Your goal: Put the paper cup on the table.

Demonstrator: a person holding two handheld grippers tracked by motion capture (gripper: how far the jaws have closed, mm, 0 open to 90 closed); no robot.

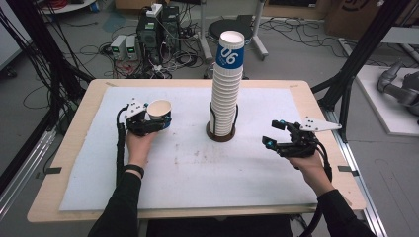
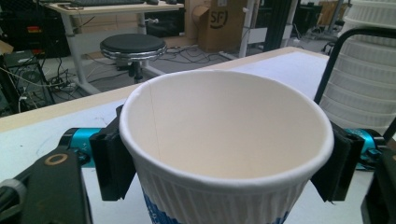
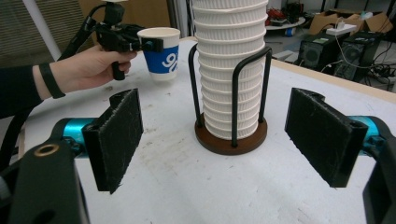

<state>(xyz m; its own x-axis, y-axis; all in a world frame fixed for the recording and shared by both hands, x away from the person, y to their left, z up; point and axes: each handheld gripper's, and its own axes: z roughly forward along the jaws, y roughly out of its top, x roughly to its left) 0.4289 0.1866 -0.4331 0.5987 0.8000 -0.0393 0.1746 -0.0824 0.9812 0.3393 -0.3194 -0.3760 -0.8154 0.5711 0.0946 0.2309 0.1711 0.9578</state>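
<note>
Cables, computer boxes and a round black stool point(image 1: 228, 28) are scattered over the grey floor behind a wooden table point(image 1: 74, 148), most of which is covered by a white mat point(image 1: 188, 173). At the left of the high view, the left gripper point(image 1: 148, 121) is held in a hand that enters from the bottom edge, and its two black jaws are pressed against opposite sides of a paper cup point(image 1: 159, 109), which is kept upright just above the mat. In the left gripper view the cup is seen from close by, white inside with a ribbed wall and blue print low down, and its lower part is cut off by the frame, so its base cannot be made out. Near the middle of the mat a tall stack of paper cups point(image 1: 226, 89) is held in a black wire holder point(image 1: 221, 129) on a round brown base, and the top cup is marked with a blue band. The far edge of the table behind it is hidden by the stack. At the right, well apart from the holder, the right gripper point(image 1: 275, 133) is held with its jaws spread wide and nothing between them; in the right gripper view the stack is framed by the two black pads point(image 3: 116, 135) but not touched.
</note>
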